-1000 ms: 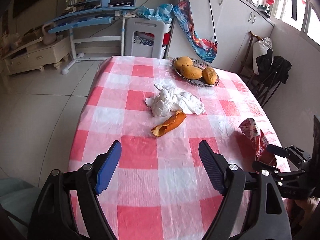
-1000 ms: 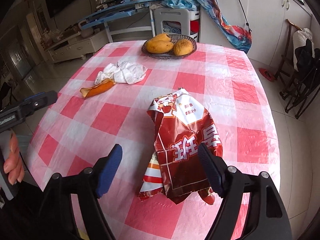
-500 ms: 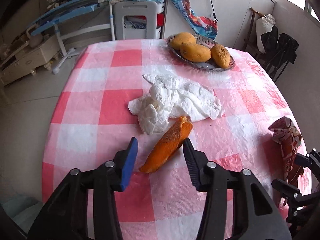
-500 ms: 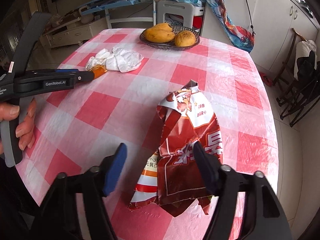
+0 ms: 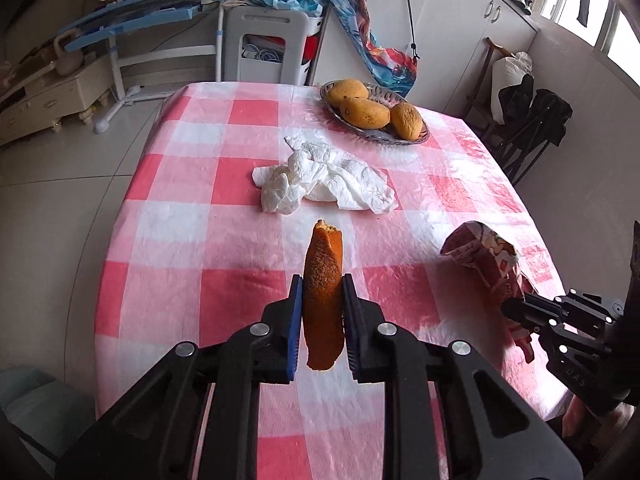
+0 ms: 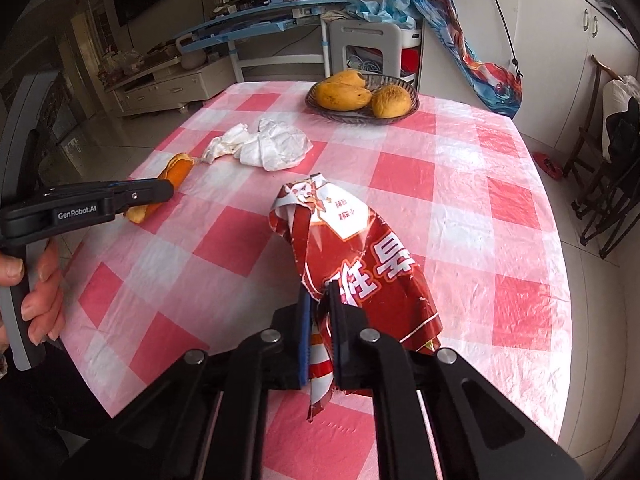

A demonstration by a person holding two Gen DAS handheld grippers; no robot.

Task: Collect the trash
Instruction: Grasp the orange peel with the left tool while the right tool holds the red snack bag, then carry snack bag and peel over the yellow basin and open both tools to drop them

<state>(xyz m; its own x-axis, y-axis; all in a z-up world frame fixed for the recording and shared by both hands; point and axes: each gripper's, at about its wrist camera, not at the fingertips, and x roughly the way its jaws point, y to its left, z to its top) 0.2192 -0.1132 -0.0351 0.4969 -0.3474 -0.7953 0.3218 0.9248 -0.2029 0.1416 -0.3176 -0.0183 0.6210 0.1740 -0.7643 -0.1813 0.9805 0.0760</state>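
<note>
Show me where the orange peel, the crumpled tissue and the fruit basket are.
orange peel [image 5: 323,280], left wrist view, middle of its outer skin.
crumpled tissue [image 5: 328,178], left wrist view, centre folds.
fruit basket [image 6: 414,101], right wrist view, right rim.

Glossy crinkled foil wrapper, matt rough-skinned peel, soft creased paper tissue, shiny plastic tablecloth.

The left gripper is angling down toward the table, its jaws closing and pinching the orange peel. The right gripper is tilting down likewise, jaws clamped tight on the red snack wrapper. A hand is wrapping the left handle.
</note>
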